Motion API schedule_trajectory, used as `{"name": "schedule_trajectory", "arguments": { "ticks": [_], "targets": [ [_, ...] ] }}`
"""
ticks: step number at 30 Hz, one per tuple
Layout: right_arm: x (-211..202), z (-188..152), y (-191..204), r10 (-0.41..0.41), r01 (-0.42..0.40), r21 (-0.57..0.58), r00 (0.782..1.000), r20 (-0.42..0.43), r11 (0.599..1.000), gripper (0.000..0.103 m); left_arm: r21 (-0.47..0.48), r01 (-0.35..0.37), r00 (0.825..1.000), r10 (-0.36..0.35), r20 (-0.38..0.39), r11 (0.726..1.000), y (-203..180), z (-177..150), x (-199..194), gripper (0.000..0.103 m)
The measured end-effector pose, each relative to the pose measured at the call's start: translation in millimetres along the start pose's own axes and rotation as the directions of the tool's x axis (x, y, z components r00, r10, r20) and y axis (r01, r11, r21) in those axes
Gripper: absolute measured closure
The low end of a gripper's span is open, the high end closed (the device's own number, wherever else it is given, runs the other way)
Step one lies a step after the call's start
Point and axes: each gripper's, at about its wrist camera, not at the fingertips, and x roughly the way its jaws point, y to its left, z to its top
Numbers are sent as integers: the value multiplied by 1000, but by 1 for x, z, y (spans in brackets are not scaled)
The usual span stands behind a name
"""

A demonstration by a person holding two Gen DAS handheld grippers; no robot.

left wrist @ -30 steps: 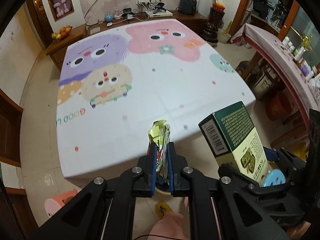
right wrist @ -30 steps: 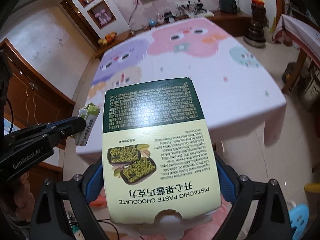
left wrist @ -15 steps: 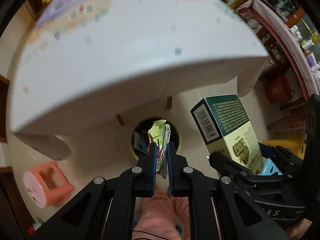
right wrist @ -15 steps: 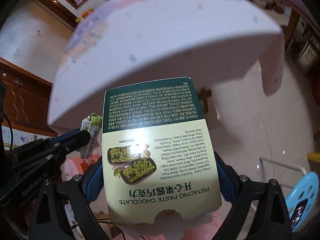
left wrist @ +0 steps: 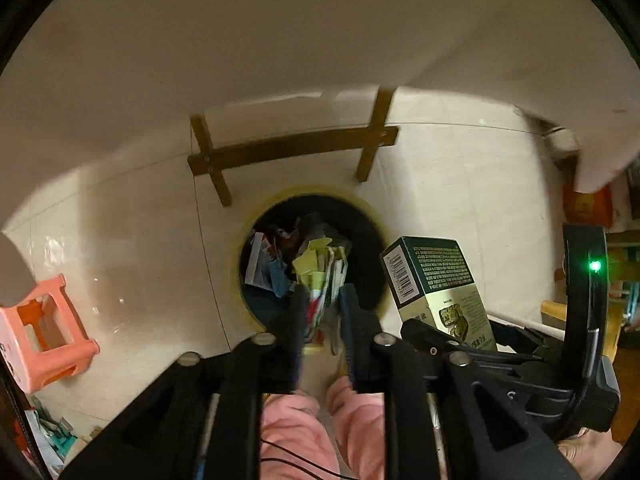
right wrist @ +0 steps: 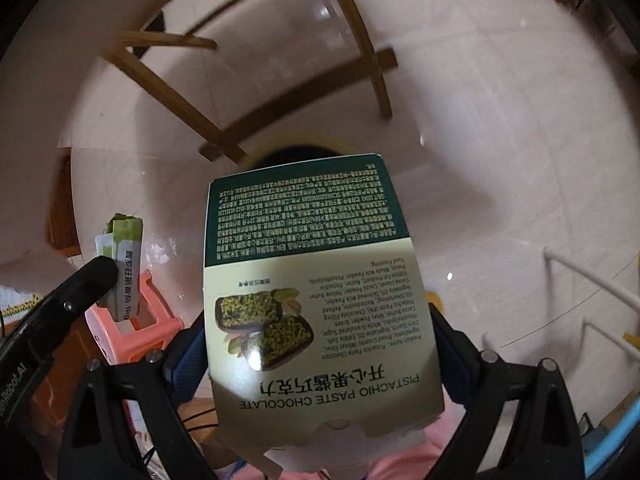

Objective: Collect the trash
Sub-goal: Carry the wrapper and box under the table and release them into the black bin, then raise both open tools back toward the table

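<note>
**Wrappers and box poised over the bin**

The wrapper bundle (left wrist: 322, 280), crumpled yellow-green foil and paper, sits between the fingers of the left hand-held gripper (left wrist: 323, 300), directly above the trash bin (left wrist: 372, 240) on the floor. Its jaws have just been opening; a gap shows either side of the bundle, so it looks loose, not pinched. Judged light, soft, crushable; any pinch across the flat stack works, and it should fall free once let go.

The chocolate box (right wrist: 316, 292), green and cream carton, is clamped across its width by the right hand-held gripper (right wrist: 316, 356), blue pads on both side walls. Likely empty: light, stiff walls that dent if squeezed hard, glossy and a bit slippery. The side-wall hold near the lower end suits it. From the left wrist view the box hangs just right of the bin rim, not yet over the mouth.

The bin already holds packets and paper. A wooden frame (left wrist: 292, 148) stands behind it, a pink stool (left wrist: 44, 332) well to the left. Pink sleeves (left wrist: 320, 420) show below the fingers.
</note>
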Motion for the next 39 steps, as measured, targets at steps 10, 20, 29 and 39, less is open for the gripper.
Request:
{"name": "schedule_trajectory", "arguments": {
  "ticks": [10,20,29,39],
  "targets": [
    [53,27,2,80,-79,56,997,-10,995,5,-31,-26,999,25,-30,999,37,-9,49,40],
    [48,32,7,75,-77,18,995,64,997,5,-48,-11,1000,10,-25,999,43,-14,55,33],
    [9,17,20,64,-60,-30,991,121,998,5,-12,-31,999,32,29,999,28,-23,9,33],
    [-71,-14,46,52,-41,-64,982,181,997,5,-13,-19,994,20,111,1000,16,-35,-98,33]
  ]
}}
